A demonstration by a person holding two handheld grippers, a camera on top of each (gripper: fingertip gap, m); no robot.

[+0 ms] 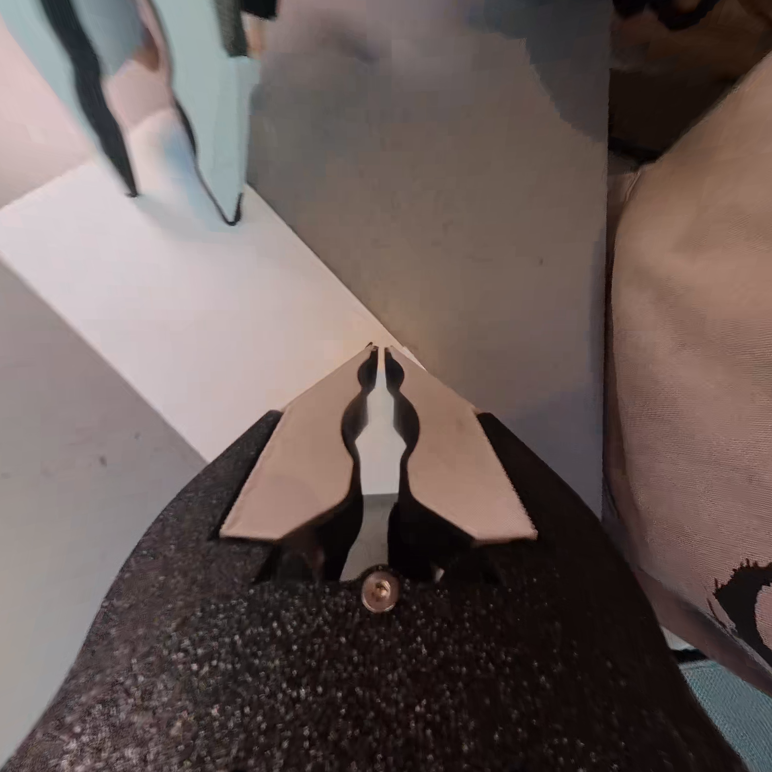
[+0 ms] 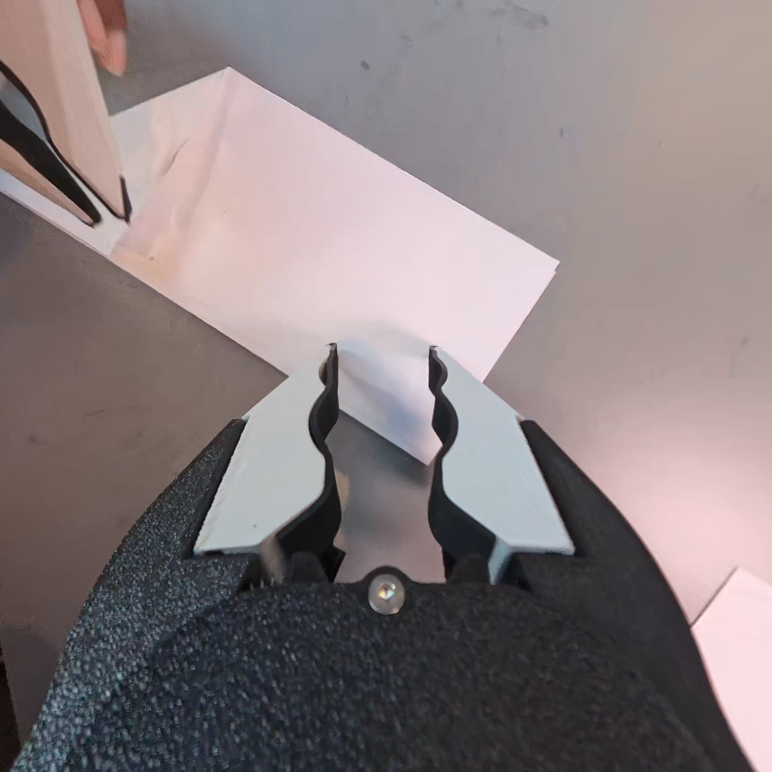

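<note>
A white sheet of paper (image 2: 334,229) lies on a grey table (image 2: 605,125). My right gripper (image 2: 382,349) is open and empty. It hovers over the sheet's near corner, which shows between its fingers. My left gripper (image 1: 378,349) has its tips almost together, right at the edge of the paper (image 1: 167,292). I cannot tell whether it pinches the sheet. In the right wrist view the left gripper (image 2: 110,219) touches the sheet's far left end, where the paper is creased. In the left wrist view the right gripper (image 1: 184,209) stands open over the sheet's far end.
A person's beige garment (image 1: 689,376) fills the right of the left wrist view. A fingertip (image 2: 110,50) shows at the top left of the right wrist view. A second white sheet (image 2: 739,651) lies at the lower right. The grey table (image 1: 62,417) surrounds the paper.
</note>
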